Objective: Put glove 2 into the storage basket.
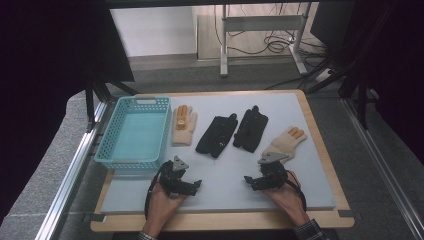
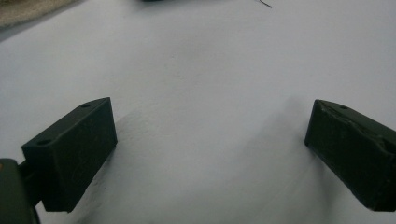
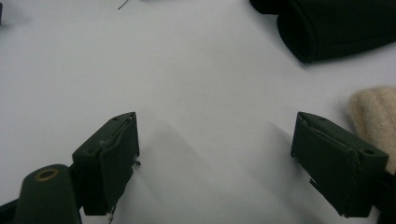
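Both grippers are held low over the grey mat (image 1: 220, 192), jaws spread wide, nothing gripped. The left gripper (image 1: 196, 184) sits at 7 o'clock on the mat, the right gripper (image 1: 248, 180) at 5 o'clock. Four gloves lie in a row at mid-mat: a beige glove (image 1: 183, 126) just beside the basket, two black gloves (image 1: 217, 134) (image 1: 251, 129) close together, and a second beige glove (image 1: 283, 143) at 3 o'clock — nearest the right gripper, its cuff seen beside the right jaw (image 3: 376, 116).

Judged step: pick-up not yet begun. The cuff should be pinched squarely — the knit is limp and may slip.

The turquoise basket (image 1: 134, 162), at 9 o'clock, holds nothing.
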A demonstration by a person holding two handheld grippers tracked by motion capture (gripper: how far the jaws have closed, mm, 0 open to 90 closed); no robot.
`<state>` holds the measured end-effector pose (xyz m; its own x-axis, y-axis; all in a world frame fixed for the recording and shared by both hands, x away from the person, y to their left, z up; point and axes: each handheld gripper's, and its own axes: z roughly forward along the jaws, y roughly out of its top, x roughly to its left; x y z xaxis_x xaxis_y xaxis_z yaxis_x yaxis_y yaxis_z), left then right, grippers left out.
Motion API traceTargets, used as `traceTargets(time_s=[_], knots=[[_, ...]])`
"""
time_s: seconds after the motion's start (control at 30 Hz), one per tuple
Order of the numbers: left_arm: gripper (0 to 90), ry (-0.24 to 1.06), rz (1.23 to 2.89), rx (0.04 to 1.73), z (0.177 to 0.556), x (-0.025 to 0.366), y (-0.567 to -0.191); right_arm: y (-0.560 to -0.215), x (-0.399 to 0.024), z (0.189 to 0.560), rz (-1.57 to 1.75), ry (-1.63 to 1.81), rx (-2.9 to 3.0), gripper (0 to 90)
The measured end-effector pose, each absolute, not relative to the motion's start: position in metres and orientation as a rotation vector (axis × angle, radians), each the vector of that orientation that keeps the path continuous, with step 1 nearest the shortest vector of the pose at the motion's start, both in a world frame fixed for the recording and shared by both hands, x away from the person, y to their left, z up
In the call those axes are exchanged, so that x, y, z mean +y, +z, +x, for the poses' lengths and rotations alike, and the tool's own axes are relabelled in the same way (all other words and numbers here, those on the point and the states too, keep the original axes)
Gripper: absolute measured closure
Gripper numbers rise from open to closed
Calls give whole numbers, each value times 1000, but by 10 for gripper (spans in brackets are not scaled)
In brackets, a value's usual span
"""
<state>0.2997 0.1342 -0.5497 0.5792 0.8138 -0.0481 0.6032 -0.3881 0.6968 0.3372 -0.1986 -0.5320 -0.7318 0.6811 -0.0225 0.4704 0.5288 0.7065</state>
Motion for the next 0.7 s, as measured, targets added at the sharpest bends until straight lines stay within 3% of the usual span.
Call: traceTargets(time_s=[0.53,0.7], knots=[[23,397,2127,1122,300,134,-550,-517,-197,349,991,1054,2470,177],[23,397,2127,1123,300,134,-550,-506,-196,362,972,1041,2449,266]])
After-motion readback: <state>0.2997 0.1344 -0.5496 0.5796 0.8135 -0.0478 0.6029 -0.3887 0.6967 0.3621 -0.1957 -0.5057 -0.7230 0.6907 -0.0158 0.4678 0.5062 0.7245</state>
